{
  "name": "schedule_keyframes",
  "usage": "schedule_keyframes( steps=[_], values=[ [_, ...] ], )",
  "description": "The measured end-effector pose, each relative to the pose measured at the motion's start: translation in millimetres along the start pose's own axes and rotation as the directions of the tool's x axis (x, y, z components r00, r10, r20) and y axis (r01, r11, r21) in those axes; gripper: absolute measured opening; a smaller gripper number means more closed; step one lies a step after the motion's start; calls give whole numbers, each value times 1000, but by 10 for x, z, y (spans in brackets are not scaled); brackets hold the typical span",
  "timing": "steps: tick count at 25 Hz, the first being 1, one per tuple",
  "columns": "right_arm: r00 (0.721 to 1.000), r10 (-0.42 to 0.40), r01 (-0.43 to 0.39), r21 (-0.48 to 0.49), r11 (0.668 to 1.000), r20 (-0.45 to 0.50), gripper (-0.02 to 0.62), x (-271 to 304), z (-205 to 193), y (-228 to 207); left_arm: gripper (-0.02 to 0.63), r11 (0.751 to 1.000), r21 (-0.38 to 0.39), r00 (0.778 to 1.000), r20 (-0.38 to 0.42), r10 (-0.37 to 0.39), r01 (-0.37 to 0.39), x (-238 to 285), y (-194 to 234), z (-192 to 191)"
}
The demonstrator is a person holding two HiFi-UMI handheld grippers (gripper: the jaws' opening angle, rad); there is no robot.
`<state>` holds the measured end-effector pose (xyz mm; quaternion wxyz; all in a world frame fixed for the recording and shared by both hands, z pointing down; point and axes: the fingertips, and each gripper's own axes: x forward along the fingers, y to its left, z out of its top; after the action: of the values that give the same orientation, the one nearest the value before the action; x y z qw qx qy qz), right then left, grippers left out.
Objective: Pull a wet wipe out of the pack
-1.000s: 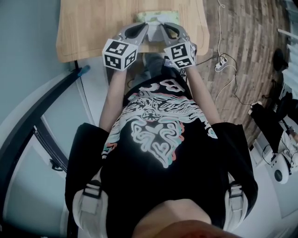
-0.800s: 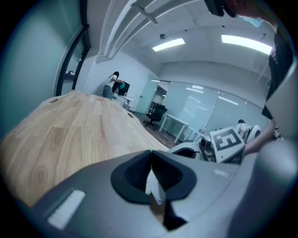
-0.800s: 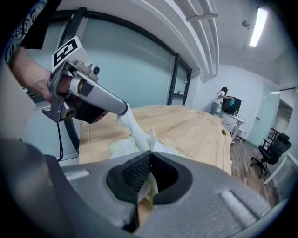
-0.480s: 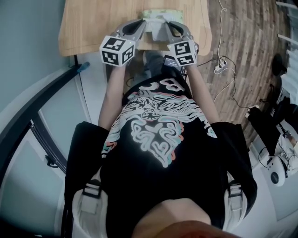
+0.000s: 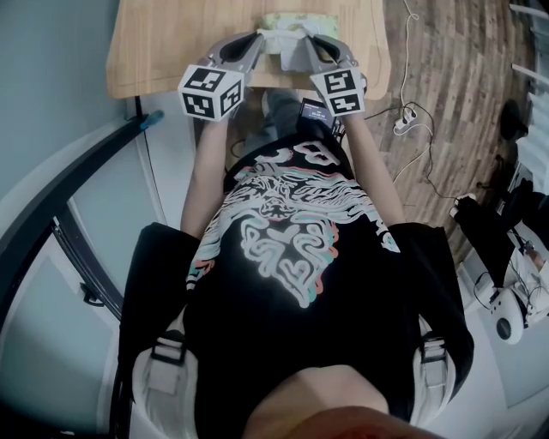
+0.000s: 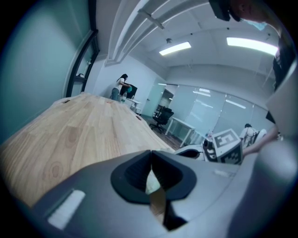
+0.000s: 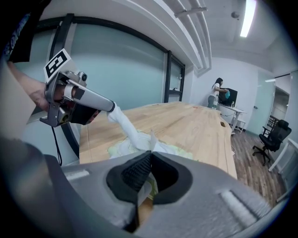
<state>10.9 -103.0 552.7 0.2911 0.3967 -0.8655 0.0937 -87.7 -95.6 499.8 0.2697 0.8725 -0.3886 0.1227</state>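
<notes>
Left gripper (image 7: 111,106): jaws pressed together, pinching the upper end of a wet wipe (image 7: 126,126). The wipe runs stretched and slanted down from those tips into the top of the pack (image 5: 296,19). This gripper is up and to the left of the pack, with its tips clear of it.

Right gripper (image 7: 150,152): jaws closed too, clamped at the pack's near edge. A small white fold pokes up just above the tips; cannot tell whether it is wrapper or wipe.

The pack is pale green and white, crumpled on top. It lies flat on the wooden table (image 5: 171,43), close to the table edge on the person's side.

In the head view both grippers come at the pack from the near side, one to its left and one to its right, with their marker cubes toward the person. Bare forearms (image 5: 206,171) trail behind them.

Far beyond the pack a person (image 7: 217,95) stands by a desk. An office chair (image 7: 272,135) is off to the pack's right.
</notes>
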Motion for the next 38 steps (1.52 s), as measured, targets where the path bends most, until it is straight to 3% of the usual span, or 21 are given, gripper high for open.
schedule_keyframes(
  steps=[2,6,8,27,29,38],
  values=[
    [1000,1,-1,9,1000,0,2,-6,-6,-7,-6,1000,0,1000,5,6,-6,-15,10,11],
    [1000,27,-25,150,988,-9,2,-8,-3,-48,-6,1000,-5,1000,14,24,-24,-68,61,7],
    [999,34,-31,174,984,-9,2,-13,2,-53,-6,999,-14,999,18,33,-33,-101,95,-6],
    [997,53,-61,151,987,52,7,-179,128,31,-5,990,-71,992,27,125,-123,-245,423,-119],
    [997,66,-72,140,988,46,51,-172,126,71,-5,989,-74,991,23,134,-132,-239,442,-143],
    [996,80,-85,117,989,47,52,-184,103,98,-6,979,-97,984,-16,177,-178,-289,610,-345]
  ],
)
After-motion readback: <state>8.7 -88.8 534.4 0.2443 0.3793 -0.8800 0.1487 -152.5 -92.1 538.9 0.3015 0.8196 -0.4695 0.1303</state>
